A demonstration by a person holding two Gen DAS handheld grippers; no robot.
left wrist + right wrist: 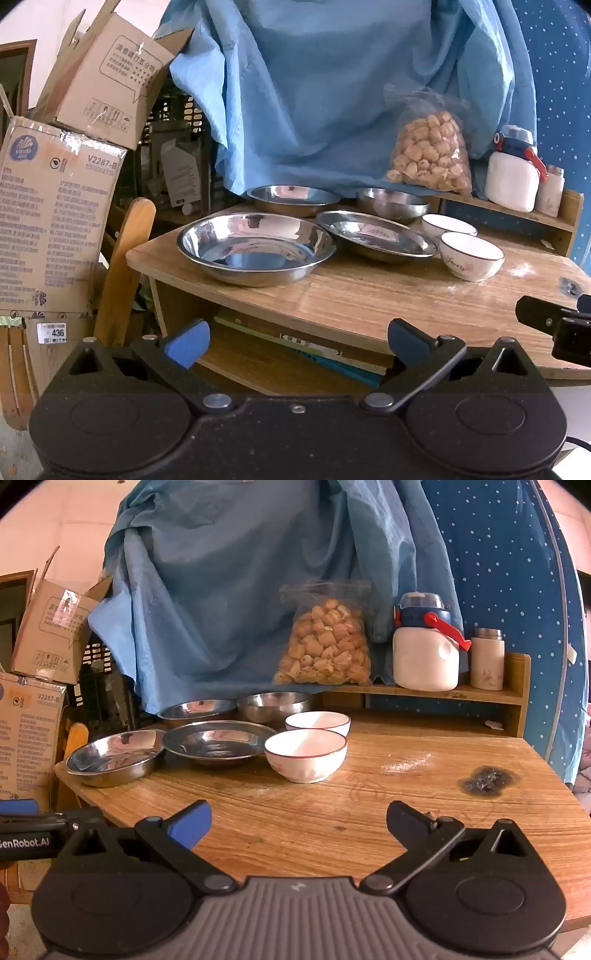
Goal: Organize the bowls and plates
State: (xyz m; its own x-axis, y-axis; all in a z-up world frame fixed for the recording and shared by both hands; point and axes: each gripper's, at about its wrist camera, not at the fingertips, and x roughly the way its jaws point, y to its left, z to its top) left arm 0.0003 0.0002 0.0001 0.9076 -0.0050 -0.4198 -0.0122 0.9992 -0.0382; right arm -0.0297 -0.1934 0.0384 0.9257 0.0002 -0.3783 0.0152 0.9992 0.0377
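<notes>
Plates and bowls are grouped at the far left of the tabletop [332,812], untouched. The left claw [297,341] and right claw [298,821] are spread wide and empty. Nearest lie a steel plate [255,251] and a white bowl [306,755]; further steel dishes are set behind.

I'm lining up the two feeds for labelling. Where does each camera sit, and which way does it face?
Left wrist: on the left gripper, off the table's left corner, angled down over the steel dishes; open jaws show, the right gripper at the right edge.
Right wrist: on the right gripper, over the table's near edge, facing the white bowls; open jaws, left gripper at left.
Shared: dishes, bowls, snack bag.
</notes>
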